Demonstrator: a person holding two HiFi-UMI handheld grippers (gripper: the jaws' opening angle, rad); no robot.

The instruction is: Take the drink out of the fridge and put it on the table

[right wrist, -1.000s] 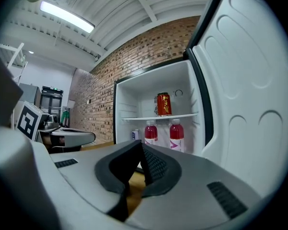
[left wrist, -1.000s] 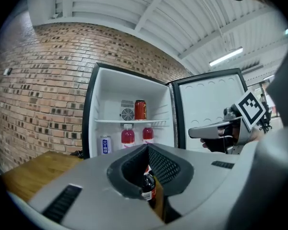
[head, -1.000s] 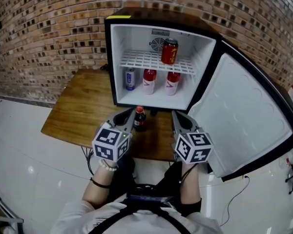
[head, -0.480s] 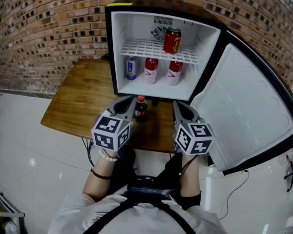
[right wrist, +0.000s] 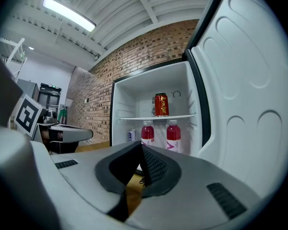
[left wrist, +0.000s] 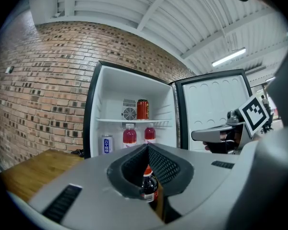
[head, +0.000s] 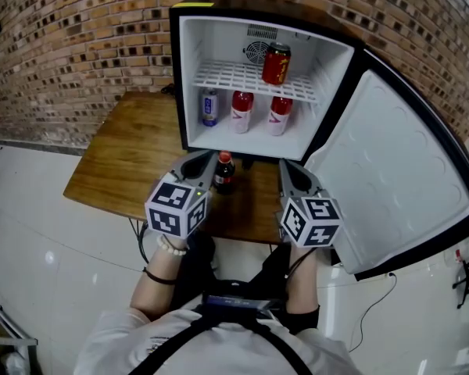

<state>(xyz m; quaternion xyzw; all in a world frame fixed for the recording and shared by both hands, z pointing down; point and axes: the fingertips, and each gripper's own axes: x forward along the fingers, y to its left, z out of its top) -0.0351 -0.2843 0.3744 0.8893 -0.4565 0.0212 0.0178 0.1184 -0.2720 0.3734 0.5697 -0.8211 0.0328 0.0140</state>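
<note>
A dark cola bottle (head: 224, 172) with a red cap stands upright on the wooden table (head: 133, 162), just in front of the open fridge (head: 184, 76). My left gripper (head: 209, 166) is shut, its tips right beside the bottle on its left. In the left gripper view the bottle (left wrist: 148, 185) shows through the gap under the closed tips of the left gripper (left wrist: 147, 147), not clamped. My right gripper (head: 285, 170) hovers level with it to the right, also shut and holding nothing, as the right gripper view confirms for the right gripper (right wrist: 143, 147).
Inside the fridge a red can (head: 276, 62) stands on the wire shelf. Below it are two red bottles (head: 241, 112) and a blue-white can (head: 209, 108). The fridge door (head: 391, 170) hangs wide open at the right. A brick wall lies behind.
The head view has shifted slightly. Both grippers and the bottle keep their places relative to each other.
</note>
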